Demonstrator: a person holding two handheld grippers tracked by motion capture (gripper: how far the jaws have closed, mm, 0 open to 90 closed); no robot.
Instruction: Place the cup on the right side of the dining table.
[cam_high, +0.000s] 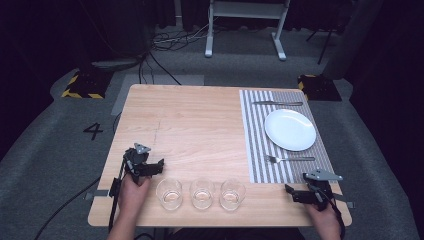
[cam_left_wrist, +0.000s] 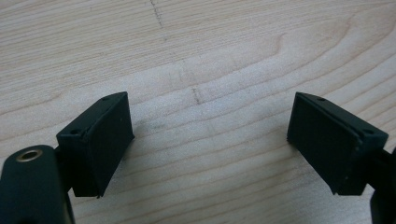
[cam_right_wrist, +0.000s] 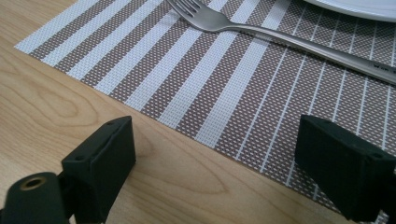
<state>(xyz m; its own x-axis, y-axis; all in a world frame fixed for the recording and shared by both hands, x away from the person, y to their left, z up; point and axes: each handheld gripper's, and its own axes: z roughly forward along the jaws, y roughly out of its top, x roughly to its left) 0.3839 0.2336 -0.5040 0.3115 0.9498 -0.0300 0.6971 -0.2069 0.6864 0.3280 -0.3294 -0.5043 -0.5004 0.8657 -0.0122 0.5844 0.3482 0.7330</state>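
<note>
Three clear, empty drinking glasses (cam_high: 201, 194) stand in a row between the left gripper (cam_high: 159, 165) and right gripper (cam_high: 291, 194), both wide open and holding nothing. A careless sideways sweep could probably topple the nearest glass; the silver metal fork (cam_right_wrist: 261, 29) lies ahead of the right jaws.

Table (cam_high: 200, 130) evenly lit, surroundings dark, close-ups soft

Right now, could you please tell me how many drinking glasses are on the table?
3, in a row along the near table edge: left glass, middle glass, right glass. None seems hidden.
</note>
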